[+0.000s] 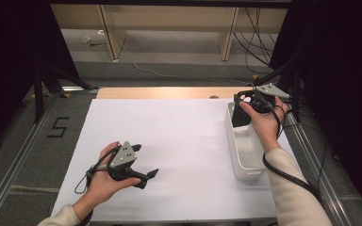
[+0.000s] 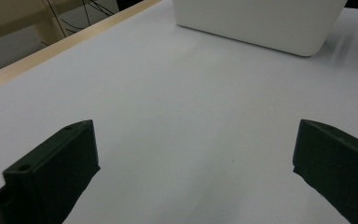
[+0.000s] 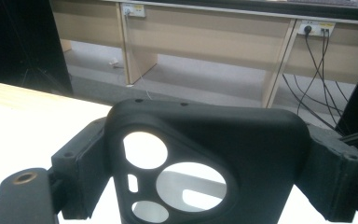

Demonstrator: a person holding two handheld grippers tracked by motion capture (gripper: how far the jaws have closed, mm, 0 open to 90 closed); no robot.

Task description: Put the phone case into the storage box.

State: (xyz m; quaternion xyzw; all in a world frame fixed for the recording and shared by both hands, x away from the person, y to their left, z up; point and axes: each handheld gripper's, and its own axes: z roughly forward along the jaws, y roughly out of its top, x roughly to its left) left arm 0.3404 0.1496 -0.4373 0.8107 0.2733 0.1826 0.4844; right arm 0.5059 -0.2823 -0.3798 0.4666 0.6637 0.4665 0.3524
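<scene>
The right gripper (image 1: 246,101) holds a black phone case (image 3: 205,154) above the white bin (image 1: 245,162); the left gripper (image 1: 143,165), jaws wide, waits beside the bin.

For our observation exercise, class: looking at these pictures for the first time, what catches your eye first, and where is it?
First, the black phone case with round camera cutouts, clamped in the right tool above the far end of the white bin at the table's right edge. Next, the left tool, jaws wide apart and empty, low over the white table at front left.
</scene>
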